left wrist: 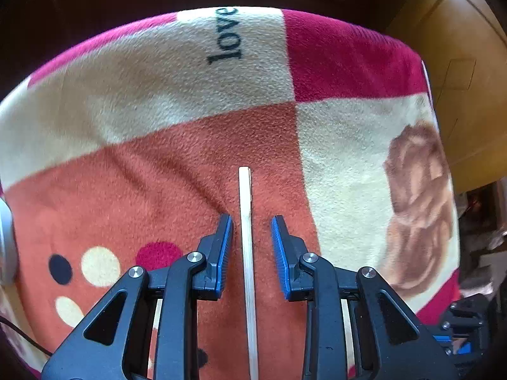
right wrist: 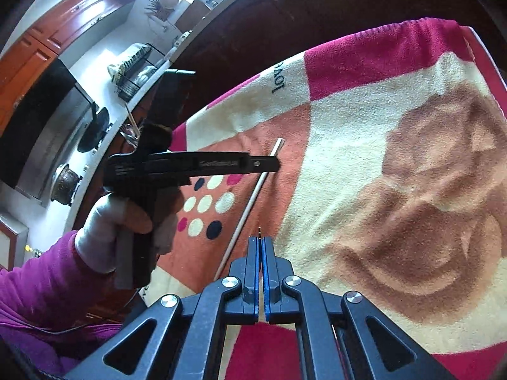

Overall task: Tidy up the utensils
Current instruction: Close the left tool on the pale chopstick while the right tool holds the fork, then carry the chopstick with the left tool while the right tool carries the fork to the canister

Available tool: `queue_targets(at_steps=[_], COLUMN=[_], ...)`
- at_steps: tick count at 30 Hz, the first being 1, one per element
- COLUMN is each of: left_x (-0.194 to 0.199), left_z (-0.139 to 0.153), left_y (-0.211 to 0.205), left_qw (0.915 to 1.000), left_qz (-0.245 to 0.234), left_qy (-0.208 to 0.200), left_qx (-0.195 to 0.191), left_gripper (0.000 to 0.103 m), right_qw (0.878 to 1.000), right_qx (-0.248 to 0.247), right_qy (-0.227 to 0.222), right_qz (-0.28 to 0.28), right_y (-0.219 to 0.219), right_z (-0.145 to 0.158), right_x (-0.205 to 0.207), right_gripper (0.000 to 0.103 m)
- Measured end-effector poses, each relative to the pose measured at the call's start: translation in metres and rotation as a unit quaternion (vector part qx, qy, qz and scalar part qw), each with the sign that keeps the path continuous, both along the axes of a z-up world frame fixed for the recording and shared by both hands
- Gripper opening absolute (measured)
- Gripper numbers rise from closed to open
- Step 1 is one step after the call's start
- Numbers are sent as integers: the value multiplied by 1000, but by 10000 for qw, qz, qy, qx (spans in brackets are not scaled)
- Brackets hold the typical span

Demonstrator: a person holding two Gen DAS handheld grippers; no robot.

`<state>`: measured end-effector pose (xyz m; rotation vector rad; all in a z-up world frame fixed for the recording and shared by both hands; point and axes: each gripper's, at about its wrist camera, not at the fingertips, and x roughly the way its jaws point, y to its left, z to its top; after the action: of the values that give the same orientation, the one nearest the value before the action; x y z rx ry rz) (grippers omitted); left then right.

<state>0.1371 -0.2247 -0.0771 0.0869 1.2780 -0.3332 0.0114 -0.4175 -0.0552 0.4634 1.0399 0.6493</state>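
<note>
Left hand-held gripper [left wrist: 252, 221]: I've got it pointing steeply down over the blanket, jaws spread, blue pads either side of the chopstick and not touching it.
Chopstick [left wrist: 246, 237]: pale and straight, lying flat on the orange patch of the blanket [left wrist: 177, 164], running right up the gap between my left jaws (there's clear space on both sides).
Same chopstick from the right wrist camera [right wrist: 250, 202]: it slants across the orange patch, my left hand-held gripper [right wrist: 272, 164] hanging over its far part.
Right hand-held gripper [right wrist: 260, 240]: pads pressed together, with a thin tip just poking out between them (too small to tell what it is).
My left hand [right wrist: 126, 221]: wrapped round the gripper's handle, purple sleeve [right wrist: 41, 281] behind it.
Blanket: checked in pink, cream and orange, with the word "love" and a brown bear [right wrist: 421, 209] printed on it.
</note>
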Motion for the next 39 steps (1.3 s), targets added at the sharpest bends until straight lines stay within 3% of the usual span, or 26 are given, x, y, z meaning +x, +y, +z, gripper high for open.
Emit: queue_targets(at_steps=[1,3,4,6,11,16,22,28,31,34,39], left_x=[-1,-2,-2,1,-15,-42,-59,-54,-45,-31,-12], left_z=[0,-1,-2,-2,15,54,121,197,230,238,222], left_y=[-2,-1,1,19,64,111,167,239,275,308,350], left_qw=[10000,9994,9997,9995,9974,9929,9845,9687,9548,9418,9186], left_qz=[-56,-155,-115,67,283,508,777,1179,1456,1779,2300], left_qy=[-49,-209,-176,66,-49,-425,-1007,-1773,-2337,-2635,-2996], left_qx=[60,243,126,-296,-664,-992,-1203,-1274,-1119,-1092,-1161], left_gripper=[24,8,5,4,4,4,4,4,4,4,4], right_qw=[10000,10000,10000,10000,9997,9989,9960,9884,9823,9761,9674], right_qx=[11,39,28,34,-4,-53,-99,-50,-3,-13,-231], right_qy=[-5,-16,-26,-63,-223,-401,-722,-1288,-1632,-1969,-2401], right_qz=[7,1,-2,3,90,237,519,801,918,920,772], right_y=[1,2,5,8,19,38,77,127,157,190,250], right_z=[0,0,0,2,16,34,66,120,153,184,213], right_x=[0,1,0,0,-2,3,17,39,51,66,85], right_gripper=[1,1,1,1,1,1,1,1,1,1,1])
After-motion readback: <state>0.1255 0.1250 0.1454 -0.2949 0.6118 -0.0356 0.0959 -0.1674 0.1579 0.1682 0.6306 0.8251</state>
